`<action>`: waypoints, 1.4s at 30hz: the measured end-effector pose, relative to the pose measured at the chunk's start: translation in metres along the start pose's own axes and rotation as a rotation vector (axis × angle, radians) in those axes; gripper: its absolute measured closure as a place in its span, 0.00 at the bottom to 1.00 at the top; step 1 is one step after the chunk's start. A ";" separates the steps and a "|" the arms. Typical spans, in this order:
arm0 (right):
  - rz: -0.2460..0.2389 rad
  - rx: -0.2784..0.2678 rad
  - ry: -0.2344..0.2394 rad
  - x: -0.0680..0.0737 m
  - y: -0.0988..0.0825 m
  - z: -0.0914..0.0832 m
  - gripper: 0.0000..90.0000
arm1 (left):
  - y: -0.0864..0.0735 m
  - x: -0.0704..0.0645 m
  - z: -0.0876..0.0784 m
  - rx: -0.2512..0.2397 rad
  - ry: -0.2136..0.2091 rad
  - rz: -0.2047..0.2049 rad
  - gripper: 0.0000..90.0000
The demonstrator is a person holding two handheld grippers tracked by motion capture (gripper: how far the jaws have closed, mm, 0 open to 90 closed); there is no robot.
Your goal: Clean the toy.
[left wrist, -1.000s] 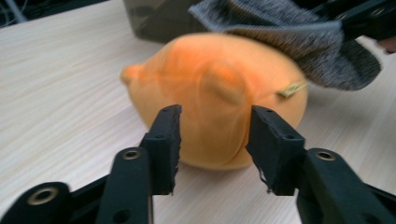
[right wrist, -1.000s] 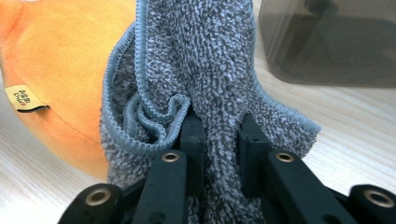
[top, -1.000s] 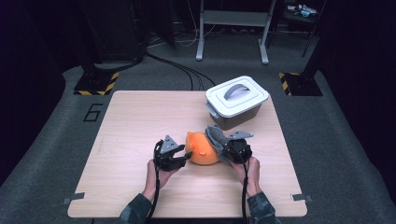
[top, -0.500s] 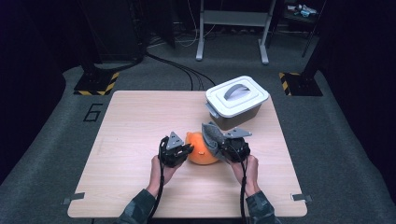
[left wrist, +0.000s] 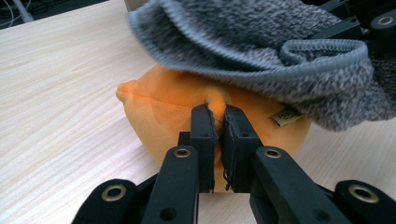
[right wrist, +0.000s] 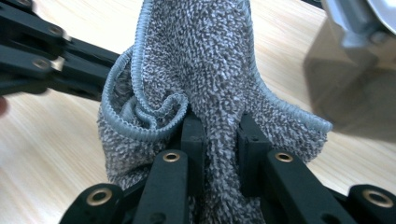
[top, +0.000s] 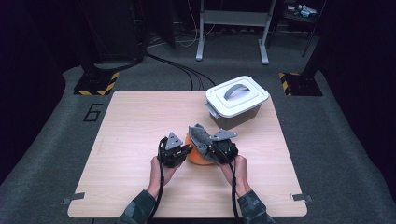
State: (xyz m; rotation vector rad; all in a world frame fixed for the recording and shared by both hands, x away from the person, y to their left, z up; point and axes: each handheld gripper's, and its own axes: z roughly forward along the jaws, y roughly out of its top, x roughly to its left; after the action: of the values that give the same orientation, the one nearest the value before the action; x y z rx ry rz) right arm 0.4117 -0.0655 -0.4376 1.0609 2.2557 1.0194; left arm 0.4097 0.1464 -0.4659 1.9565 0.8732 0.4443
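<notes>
Dark floor and cables ring the pale wooden table (top: 140,140), and near the lower centre of the high view we have both tools meeting on one soft bundle. Our left gripper (left wrist: 215,122) has just been closing, and its jaws now pinch a small fold of the orange plush (left wrist: 163,112); the pads dent it with no resistance. Our right gripper (right wrist: 218,133) is clamped on a thick gather of the grey knitted cloth (right wrist: 210,60), which drapes over the plush's top.

We judge both things light and yielding. The plush squashes and bulges, so a pinch of its skin may slip or stretch; a seam or its pointed end at the left of the left gripper view would hold better. The cloth is limp and grippy, with a ribbed hem (right wrist: 140,116) that gives a firm edge to take, and it should peel away without dragging much.

Further out, toward the upper right of the table, a lidded grey box (top: 237,100) stands well apart.
</notes>
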 end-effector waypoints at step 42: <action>0.114 0.059 -0.097 -0.046 -0.027 0.009 0.85 | -0.013 -0.005 0.009 0.042 -0.037 0.119 0.68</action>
State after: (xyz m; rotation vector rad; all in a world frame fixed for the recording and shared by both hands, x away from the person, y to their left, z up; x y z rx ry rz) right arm 0.4330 -0.1091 -0.4603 1.2496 2.1811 0.9297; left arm 0.4066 0.1416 -0.4818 2.0564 0.7508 0.4612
